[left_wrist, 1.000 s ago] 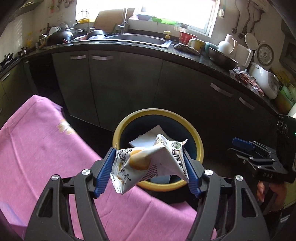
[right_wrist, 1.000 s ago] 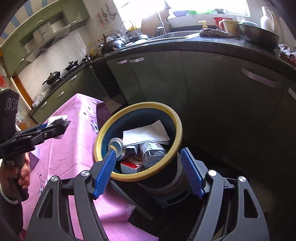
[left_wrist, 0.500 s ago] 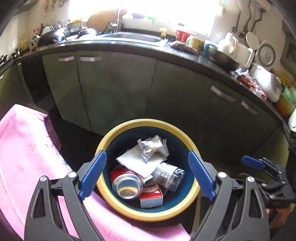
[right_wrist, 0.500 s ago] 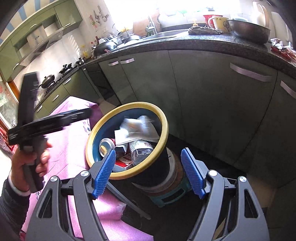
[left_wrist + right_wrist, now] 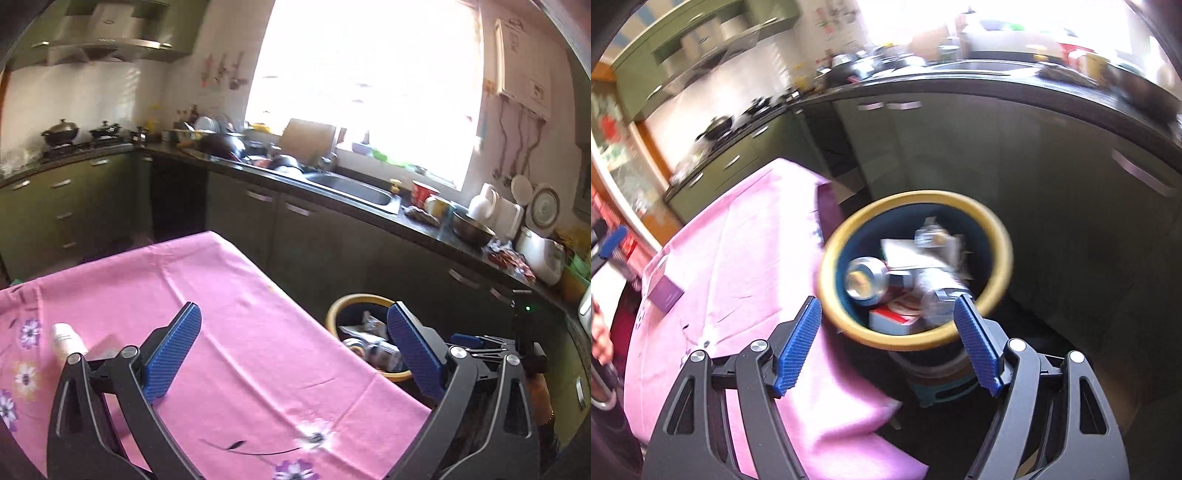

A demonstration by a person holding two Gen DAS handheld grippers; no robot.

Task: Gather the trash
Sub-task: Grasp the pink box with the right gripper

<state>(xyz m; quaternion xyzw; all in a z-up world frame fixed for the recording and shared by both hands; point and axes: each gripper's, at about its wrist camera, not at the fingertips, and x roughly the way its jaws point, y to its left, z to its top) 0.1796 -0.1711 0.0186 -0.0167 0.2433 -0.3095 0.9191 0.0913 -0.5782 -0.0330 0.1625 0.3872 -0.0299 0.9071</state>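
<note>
Beside a pink-clothed table [image 5: 229, 332], a yellow-rimmed bin [image 5: 960, 197] holds the collected trash: a can [image 5: 864, 282], a crumpled wrapper [image 5: 932, 236], a red carton [image 5: 890, 321]. The left gripper [image 5: 293, 349], above the cloth, is opening wide with nothing between its jaws. The right gripper [image 5: 888, 341] hovers spread and empty just short of the bin. A white bottle [image 5: 66, 338] lies on the cloth, well apart from the bin.

Pink tablecloth [image 5: 236, 332] mostly bare; white bottle [image 5: 66, 341] left; bin [image 5: 997, 236] mouth unobstructed.
</note>
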